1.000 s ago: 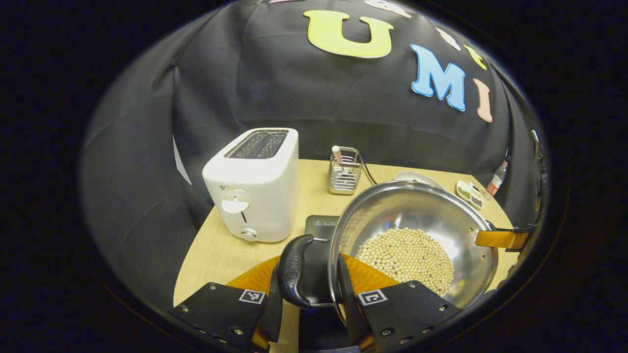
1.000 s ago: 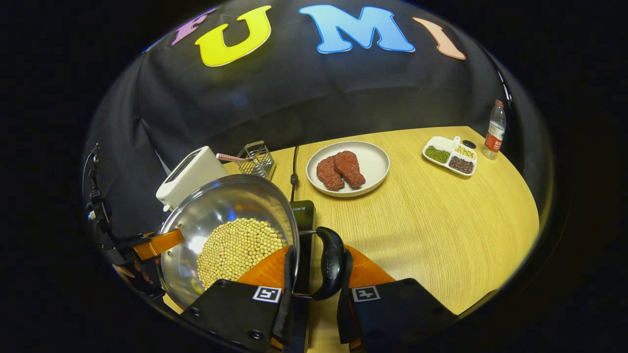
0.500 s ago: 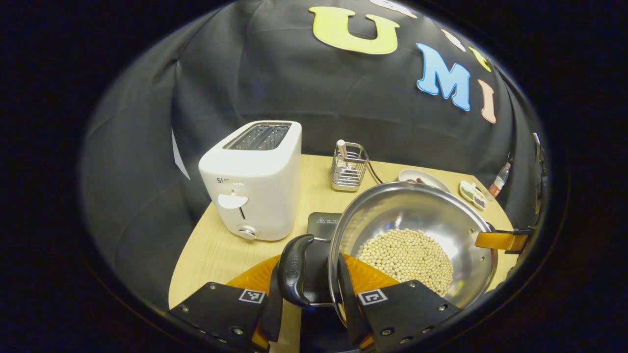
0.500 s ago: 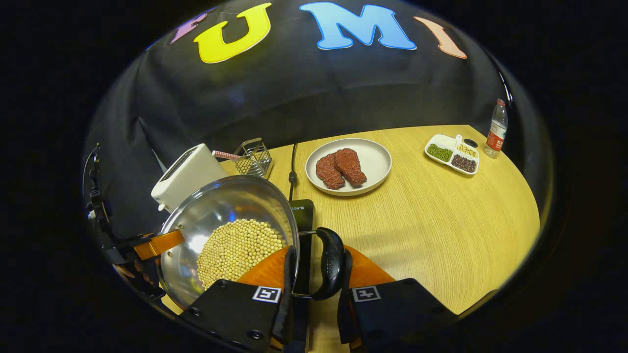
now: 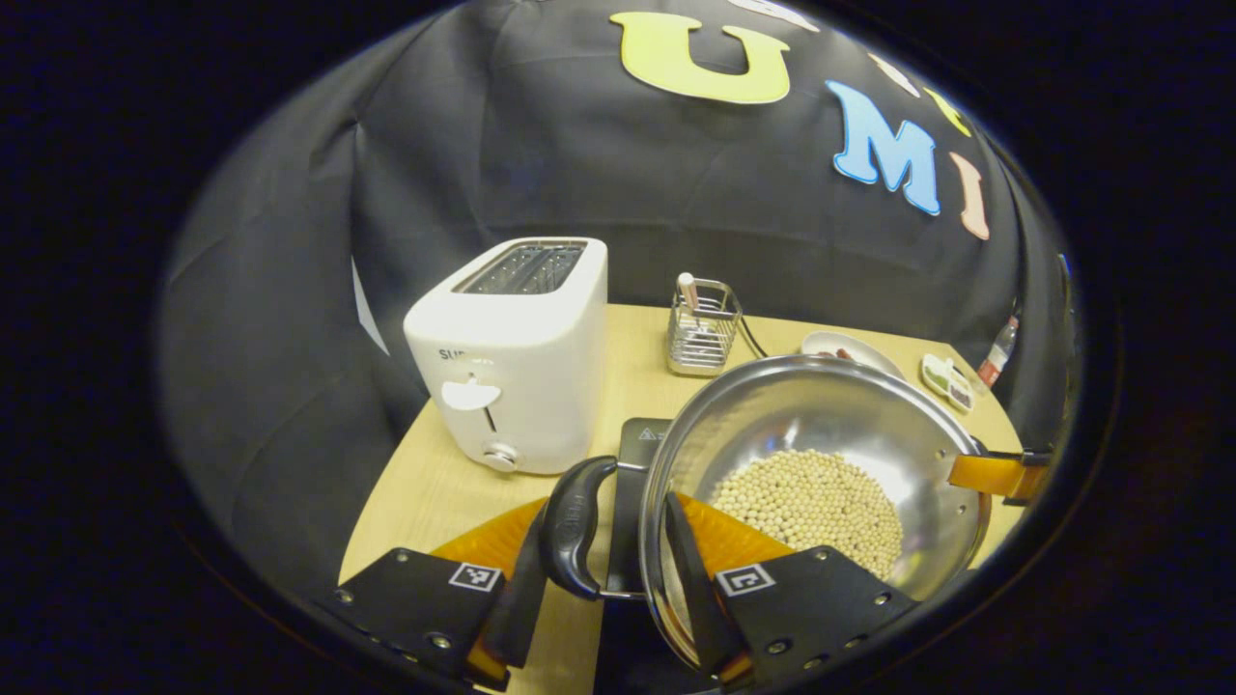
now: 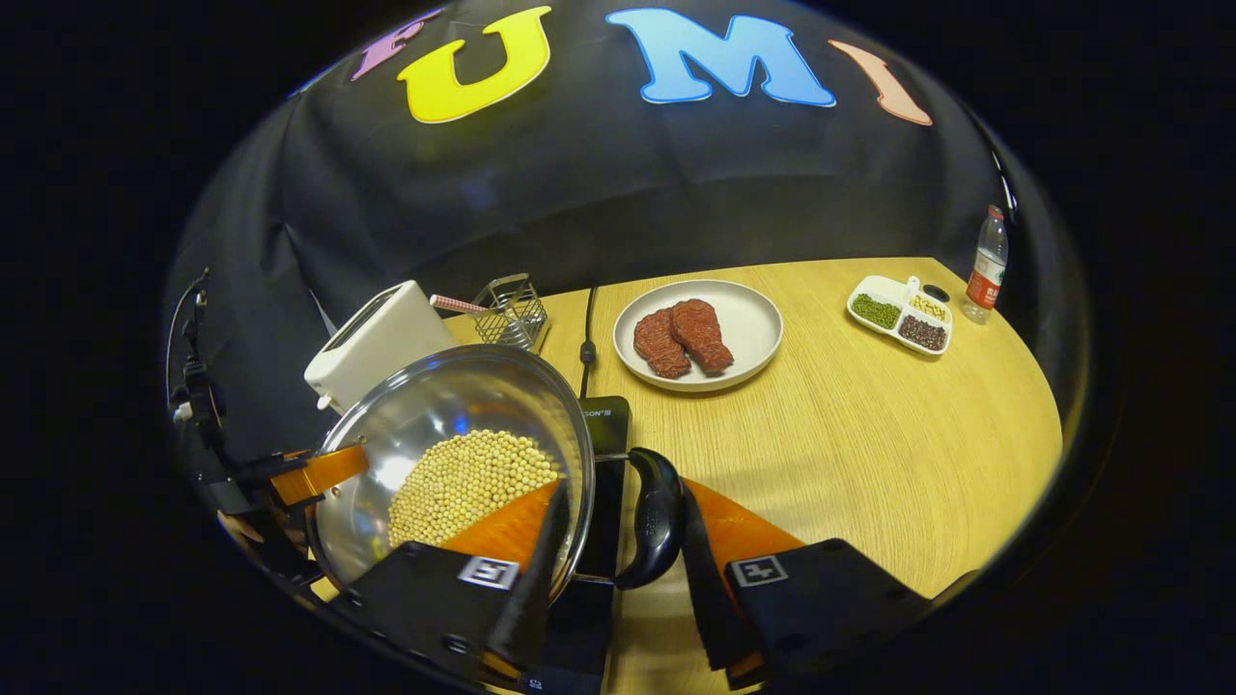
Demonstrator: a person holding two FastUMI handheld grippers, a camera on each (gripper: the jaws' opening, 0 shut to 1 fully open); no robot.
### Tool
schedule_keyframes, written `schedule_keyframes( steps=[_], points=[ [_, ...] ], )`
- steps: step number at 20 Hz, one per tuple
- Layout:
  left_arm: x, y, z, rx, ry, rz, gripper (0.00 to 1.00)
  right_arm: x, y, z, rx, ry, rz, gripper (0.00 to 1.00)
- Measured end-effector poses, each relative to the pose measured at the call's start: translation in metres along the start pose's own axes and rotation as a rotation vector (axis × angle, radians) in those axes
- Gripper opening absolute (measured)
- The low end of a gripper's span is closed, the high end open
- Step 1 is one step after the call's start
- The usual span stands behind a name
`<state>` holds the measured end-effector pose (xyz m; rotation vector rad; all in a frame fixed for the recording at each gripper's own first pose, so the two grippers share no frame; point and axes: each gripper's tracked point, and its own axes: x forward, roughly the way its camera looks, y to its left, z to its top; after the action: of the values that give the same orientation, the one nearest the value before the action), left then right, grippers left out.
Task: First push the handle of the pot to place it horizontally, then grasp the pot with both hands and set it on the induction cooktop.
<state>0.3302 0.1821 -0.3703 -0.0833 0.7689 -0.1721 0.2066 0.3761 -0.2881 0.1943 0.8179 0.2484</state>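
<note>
The steel pot [image 5: 821,415], part filled with pale soybeans [image 5: 811,502], rests over the black induction cooktop [image 5: 642,439]. My left gripper [image 5: 603,589] stands open astride the pot's black left handle [image 5: 572,526], one finger outside the handle and the other inside the rim. In the right gripper view the pot [image 6: 454,401] has its black right handle [image 6: 659,531] between the spread fingers of my open right gripper [image 6: 618,579]. Across the pot the left gripper's orange finger [image 6: 309,473] shows. The cooktop [image 6: 606,425] peeks out beside the rim.
A white toaster [image 5: 512,357] and a wire utensil holder [image 5: 703,338] stand behind the cooktop. A plate of red meat [image 6: 697,333], a divided dish of beans [image 6: 900,317] and a bottle [image 6: 985,265] sit on the wooden table [image 6: 869,444]. A black cable [image 6: 586,338] runs back.
Both grippers' fingers have spread apart, off the pot's handles. The pot has stayed over the cooktop.
</note>
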Motion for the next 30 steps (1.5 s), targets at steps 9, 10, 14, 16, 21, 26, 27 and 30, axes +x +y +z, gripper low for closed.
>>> schedule_keyframes(
  steps=[9,10,14,16,21,26,27,30],
  points=[
    [-0.045,-0.003,0.036,-0.013,-0.152,0.059,0.75,-0.054,-0.029,0.039,-0.085,-0.173,-0.050,0.98],
    [-0.054,-0.008,0.044,-0.023,-0.186,0.060,0.76,-0.064,-0.038,0.045,-0.089,-0.198,-0.061,0.98],
    [-0.101,-0.042,0.074,-0.034,-0.320,0.054,0.72,-0.102,-0.073,0.068,-0.101,-0.295,-0.098,0.98],
    [-0.124,-0.064,0.084,-0.020,-0.363,0.050,0.75,-0.125,-0.093,0.075,-0.130,-0.344,-0.119,0.98],
    [-0.175,-0.134,0.094,-0.013,-0.446,0.033,0.72,-0.188,-0.134,0.083,-0.194,-0.461,-0.144,0.98],
    [-0.241,-0.211,0.084,-0.016,-0.525,-0.002,0.72,-0.256,-0.178,0.082,-0.230,-0.567,-0.157,0.98],
    [-0.249,-0.222,0.082,-0.009,-0.539,-0.001,0.75,-0.267,-0.186,0.081,-0.234,-0.586,-0.159,0.98],
    [-0.286,-0.256,0.074,0.001,-0.579,-0.008,0.78,-0.302,-0.211,0.073,-0.238,-0.621,-0.163,0.98]
  ],
)
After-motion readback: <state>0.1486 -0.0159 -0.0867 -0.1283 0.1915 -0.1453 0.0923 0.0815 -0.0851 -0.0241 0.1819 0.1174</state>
